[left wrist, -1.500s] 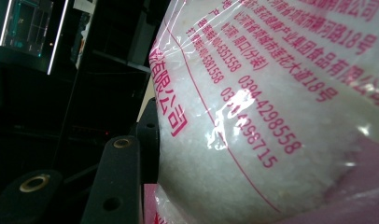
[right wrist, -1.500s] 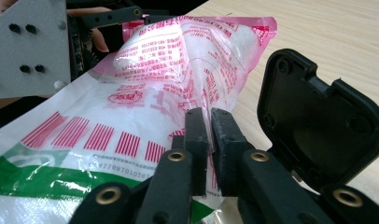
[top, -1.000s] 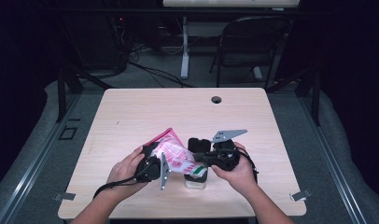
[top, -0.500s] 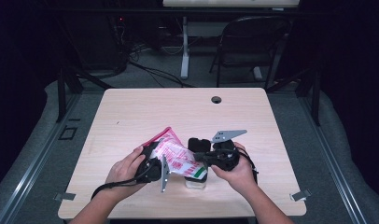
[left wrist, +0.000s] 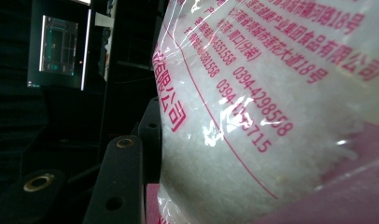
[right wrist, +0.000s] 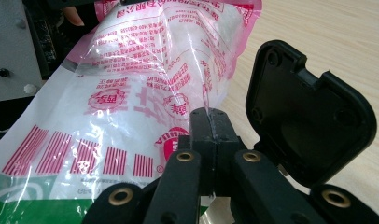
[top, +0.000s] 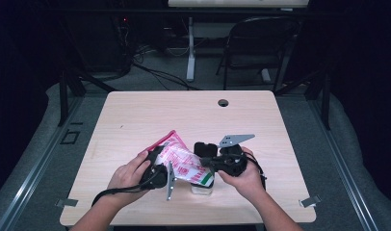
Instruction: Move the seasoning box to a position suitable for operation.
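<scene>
Pink-and-white plastic bag (top: pixel 181 161) of white granules is held over the near middle of the light wood counter (top: pixel 150 110), between the two claws. The left claw (top: pixel 161 169) is gripped by the person's left hand (top: pixel 128 174) at the bag's left side; in the left gripper view the bag (left wrist: pixel 271 112) is seen pressed close against one black jaw, red print readable on the clear film, but whether the pads actually press on it cannot be told. Jaws there stand partly apart. The right claw (top: pixel 210 163) is held by the right hand (top: pixel 244 175) at the bag's right end. In the right gripper view its jaws are seen closed tight together on a thin edge of the bag's film (right wrist: pixel 131 107), the claw (right wrist: pixel 210 122) pinching it. A black hinged lid (right wrist: pixel 304 126) stands open just beside the right claw, upright over the counter. Under the bag's lower end a small clear container (top: pixel 202 187) is seen resting on the counter. A round cable hole (top: pixel 223 102) lies at the far edge, well apart from the work.
</scene>
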Demonstrator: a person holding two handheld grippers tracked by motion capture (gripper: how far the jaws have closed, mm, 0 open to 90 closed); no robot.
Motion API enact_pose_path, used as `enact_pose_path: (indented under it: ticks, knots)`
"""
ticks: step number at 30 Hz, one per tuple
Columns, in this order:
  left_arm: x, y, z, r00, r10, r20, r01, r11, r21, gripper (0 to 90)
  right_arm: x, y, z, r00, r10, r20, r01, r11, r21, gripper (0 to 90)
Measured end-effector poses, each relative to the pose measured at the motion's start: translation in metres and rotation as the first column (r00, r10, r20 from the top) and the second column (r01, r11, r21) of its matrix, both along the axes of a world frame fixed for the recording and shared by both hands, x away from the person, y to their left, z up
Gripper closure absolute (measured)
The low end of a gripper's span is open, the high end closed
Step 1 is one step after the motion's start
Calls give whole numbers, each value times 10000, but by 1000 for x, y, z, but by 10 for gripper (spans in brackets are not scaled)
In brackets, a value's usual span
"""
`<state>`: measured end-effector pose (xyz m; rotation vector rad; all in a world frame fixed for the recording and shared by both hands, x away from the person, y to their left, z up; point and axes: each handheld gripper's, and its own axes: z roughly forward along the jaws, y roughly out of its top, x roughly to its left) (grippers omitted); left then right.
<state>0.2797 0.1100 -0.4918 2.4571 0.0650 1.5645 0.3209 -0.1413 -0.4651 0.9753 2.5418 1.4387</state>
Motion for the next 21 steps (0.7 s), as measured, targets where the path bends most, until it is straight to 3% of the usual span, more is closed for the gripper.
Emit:
enact_pose_path:
  ticks: [11,21]
  knots:
    - [-2,-1,1,9994,-70,348,56,9992,392,587,-1,1,-1,10000,-38,52,38,10000,-15,900]
    - [-4,-2,1,9991,-118,411,94,9983,581,590,-1,0,-1,10000,-58,24,58,10000,-55,900]
